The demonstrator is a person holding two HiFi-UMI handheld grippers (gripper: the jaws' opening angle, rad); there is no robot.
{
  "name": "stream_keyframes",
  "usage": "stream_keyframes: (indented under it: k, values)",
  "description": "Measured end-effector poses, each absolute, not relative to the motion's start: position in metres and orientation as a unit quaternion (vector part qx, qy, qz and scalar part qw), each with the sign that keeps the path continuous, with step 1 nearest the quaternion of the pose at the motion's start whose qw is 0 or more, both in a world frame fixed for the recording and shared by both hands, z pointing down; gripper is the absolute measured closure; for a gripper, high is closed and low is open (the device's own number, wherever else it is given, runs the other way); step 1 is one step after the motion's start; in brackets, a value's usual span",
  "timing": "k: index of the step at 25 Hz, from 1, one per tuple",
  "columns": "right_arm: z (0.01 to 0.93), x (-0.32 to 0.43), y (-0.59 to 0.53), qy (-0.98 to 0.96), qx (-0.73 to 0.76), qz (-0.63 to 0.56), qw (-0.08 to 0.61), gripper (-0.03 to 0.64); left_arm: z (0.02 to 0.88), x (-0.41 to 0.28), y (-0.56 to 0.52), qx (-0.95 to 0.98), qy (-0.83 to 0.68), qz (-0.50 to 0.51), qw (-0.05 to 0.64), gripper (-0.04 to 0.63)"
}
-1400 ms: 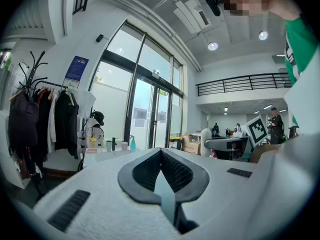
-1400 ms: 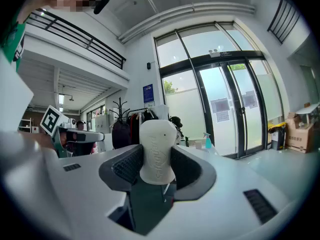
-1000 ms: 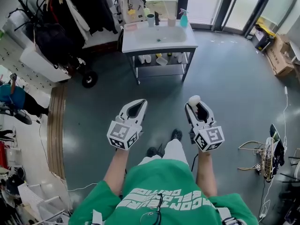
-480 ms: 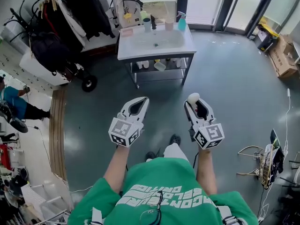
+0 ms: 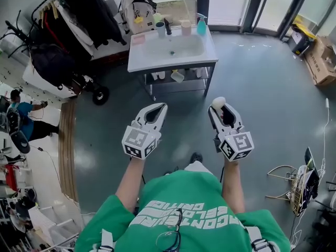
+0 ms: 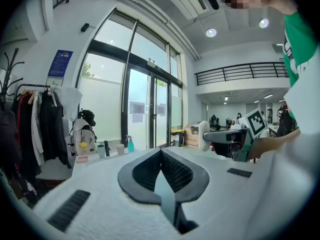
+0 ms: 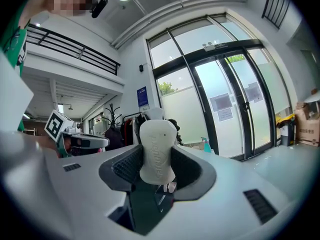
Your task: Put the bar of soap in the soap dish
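A white bar of soap (image 5: 218, 102) stands upright between the jaws of my right gripper (image 5: 220, 108), which is shut on it; in the right gripper view the bar of soap (image 7: 157, 150) fills the right gripper (image 7: 157, 160). My left gripper (image 5: 159, 107) is held level beside it, shut on nothing, and its jaws meet at the tip of the left gripper (image 6: 161, 150). Both hang over the grey floor. Far ahead stands a white sink table (image 5: 142, 60) with a pink soap dish (image 5: 137, 39) on its left corner; the soap dish (image 6: 81, 159) also shows small in the left gripper view.
A cup, a dark bottle and a teal spray bottle (image 5: 201, 26) line the back of the sink. A rack of dark coats (image 5: 79, 14) and a backpack (image 5: 133, 4) stand to its left. Glass doors are behind it, cardboard boxes (image 5: 321, 62) at the right, wire frames (image 5: 302, 182) near my right.
The sink table has drifted lower and closer in the head view as the person walks towards it. Both grippers keep their pose, the soap still held.
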State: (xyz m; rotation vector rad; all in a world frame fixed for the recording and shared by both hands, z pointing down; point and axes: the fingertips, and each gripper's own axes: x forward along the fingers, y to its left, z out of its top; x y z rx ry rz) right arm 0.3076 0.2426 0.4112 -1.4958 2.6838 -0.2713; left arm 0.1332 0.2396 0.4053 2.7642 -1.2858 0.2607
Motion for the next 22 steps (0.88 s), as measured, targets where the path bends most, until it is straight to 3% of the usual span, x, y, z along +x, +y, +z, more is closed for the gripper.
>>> stream_keyframes:
  k: [22]
  values:
    - [0.418,0.363,0.2,0.888,-0.453,-0.084,0.014,0.437,0.419,0.196,0.209,0.889,-0.448,0.075,0.052,0.588]
